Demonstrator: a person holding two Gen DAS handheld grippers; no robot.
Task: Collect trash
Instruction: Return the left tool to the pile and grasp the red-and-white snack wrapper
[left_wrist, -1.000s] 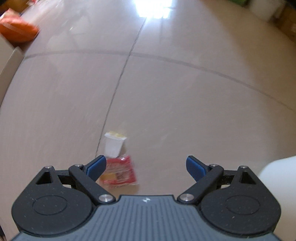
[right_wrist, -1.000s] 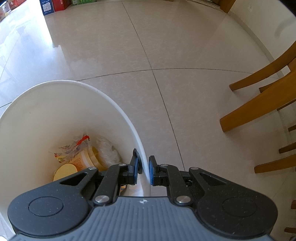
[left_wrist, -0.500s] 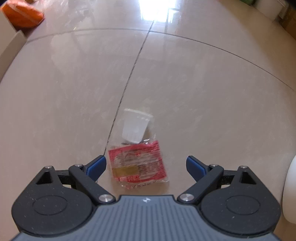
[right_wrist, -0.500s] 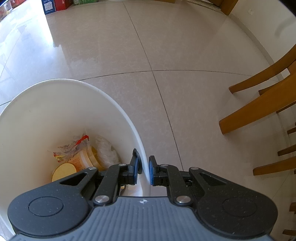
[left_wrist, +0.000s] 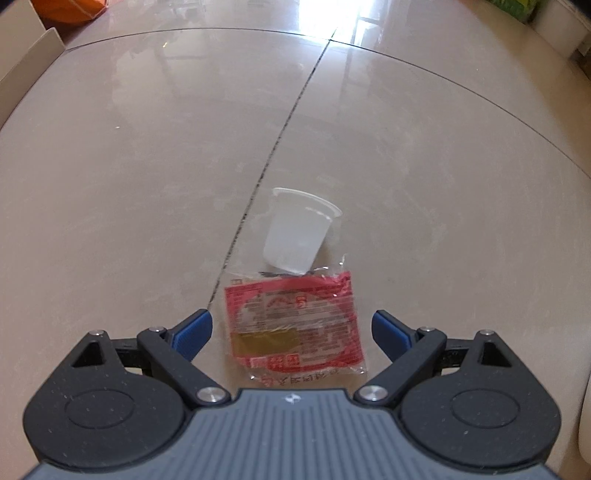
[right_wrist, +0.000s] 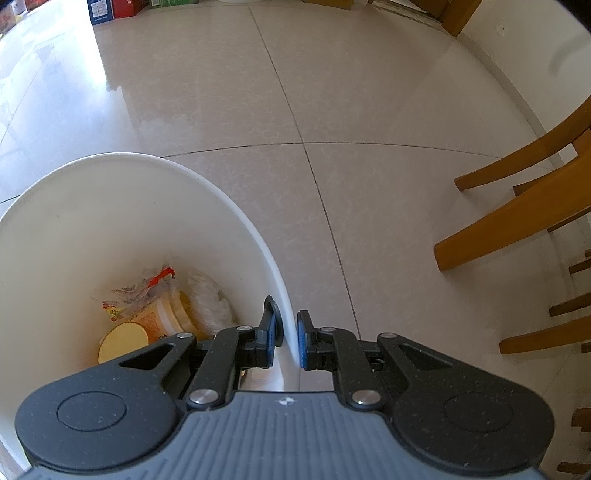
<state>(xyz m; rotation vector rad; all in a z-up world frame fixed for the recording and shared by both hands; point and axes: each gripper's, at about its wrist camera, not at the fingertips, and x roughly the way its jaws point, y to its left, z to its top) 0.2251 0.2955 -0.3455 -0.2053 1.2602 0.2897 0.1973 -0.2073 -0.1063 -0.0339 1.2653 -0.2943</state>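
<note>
Bright daylight, floor glare, fisheye warp

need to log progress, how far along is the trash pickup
Partly done. Some trash already lies in the white bin: a yellow cup and crumpled wrappers. The right gripper is shut on the bin's rim. The left gripper is open and empty, above the red wrapper. Left on the floor: that wrapper and the clear plastic cup.

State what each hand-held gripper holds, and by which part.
Right hand-held gripper: the white bin, clamped by its rim. Left hand-held gripper: open, holding nothing.
</note>
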